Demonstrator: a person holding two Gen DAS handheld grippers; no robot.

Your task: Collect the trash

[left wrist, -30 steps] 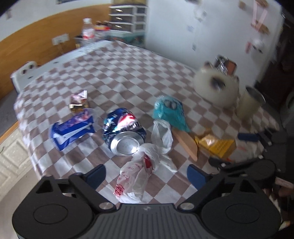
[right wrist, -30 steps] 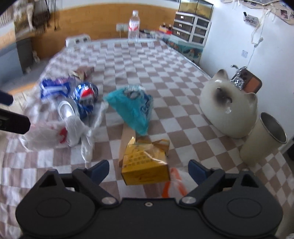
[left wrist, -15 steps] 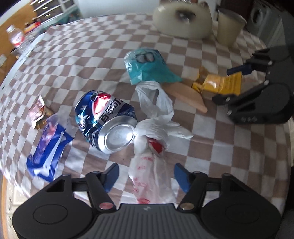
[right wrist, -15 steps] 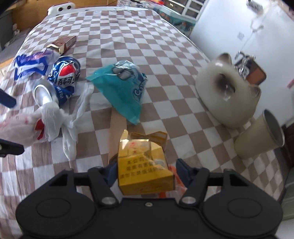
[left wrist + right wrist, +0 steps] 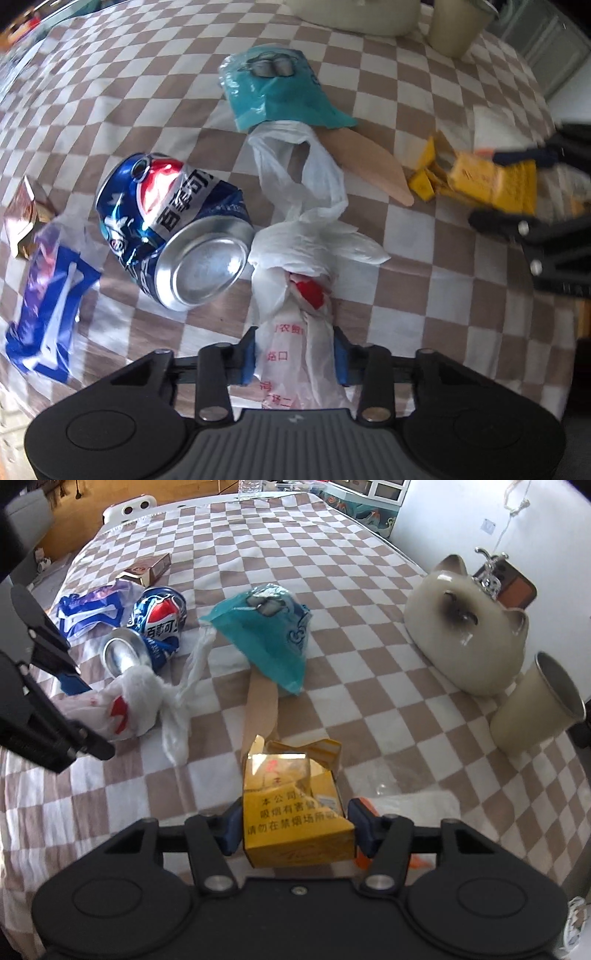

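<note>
My left gripper (image 5: pixel 294 356) is shut on a white plastic bag (image 5: pixel 295 354) with red print, which lies on the checkered table. A crushed blue Pepsi can (image 5: pixel 173 229) lies just left of the bag. My right gripper (image 5: pixel 295 829) is shut on a torn yellow cigarette box (image 5: pixel 295 812); it shows in the left wrist view (image 5: pixel 495 181) at the right. A teal wrapper (image 5: pixel 273 635) lies over a tan wooden stick (image 5: pixel 260 709) in the middle. A blue wrapper (image 5: pixel 48 314) and a small brown box (image 5: pixel 147 568) lie at the left.
A cream cat-shaped ceramic pot (image 5: pixel 469 635) and a cream metal cup (image 5: pixel 535 709) stand at the right of the table. A white tissue (image 5: pixel 417 801) and an orange scrap lie under my right gripper. The table edge (image 5: pixel 22 391) is close on the left.
Both grippers have moved down and forward and closed: the left onto the white plastic bag, the right onto the yellow cigarette box. The other trash has not moved.
</note>
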